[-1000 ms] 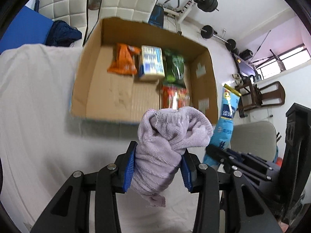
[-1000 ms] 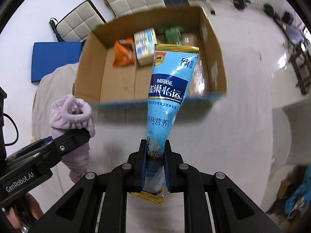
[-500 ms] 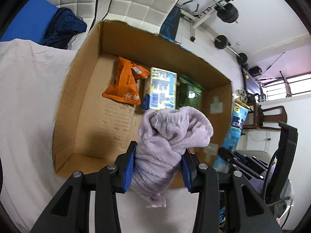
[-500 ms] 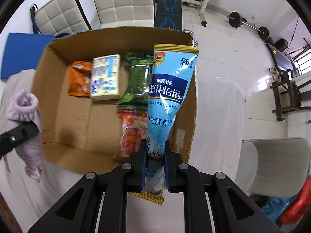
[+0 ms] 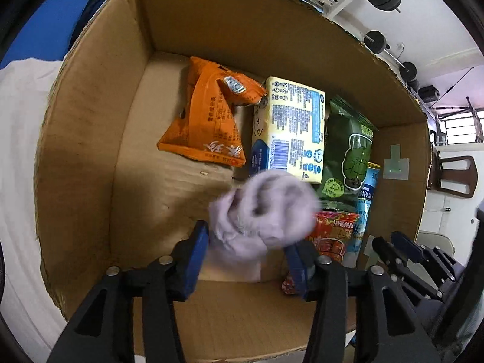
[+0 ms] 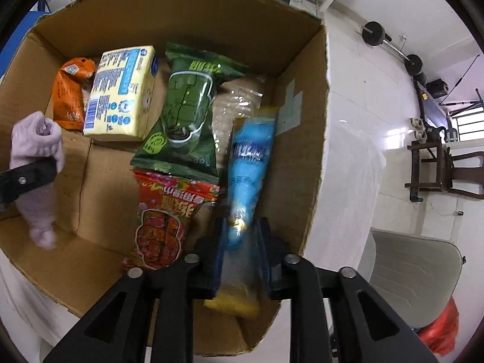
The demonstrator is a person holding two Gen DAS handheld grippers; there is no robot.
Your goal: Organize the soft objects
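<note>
A cardboard box (image 5: 90, 139) sits on a white-covered table and holds several soft packs. My left gripper (image 5: 246, 251) is over the box's near left part. Its jaws have spread apart, and the motion-blurred lilac cloth (image 5: 263, 211) sits loosely between them. My right gripper (image 6: 242, 242) is over the box's right side (image 6: 314, 139). Its jaws have also spread, and the blurred blue Nestle pouch (image 6: 248, 172) slips down between them. The cloth also shows in the right wrist view (image 6: 36, 151).
In the box lie an orange pack (image 5: 208, 121), a yellow tissue pack (image 5: 290, 133), a green pack (image 6: 184, 115) and a red pack (image 6: 163, 220). A grey chair (image 6: 414, 275) stands at the right, gym weights (image 6: 375, 34) behind.
Both grippers moved forward from in front of the box to over its inside. Both pairs of jaws widened, and the cloth and the pouch are now blurred and dropping.
</note>
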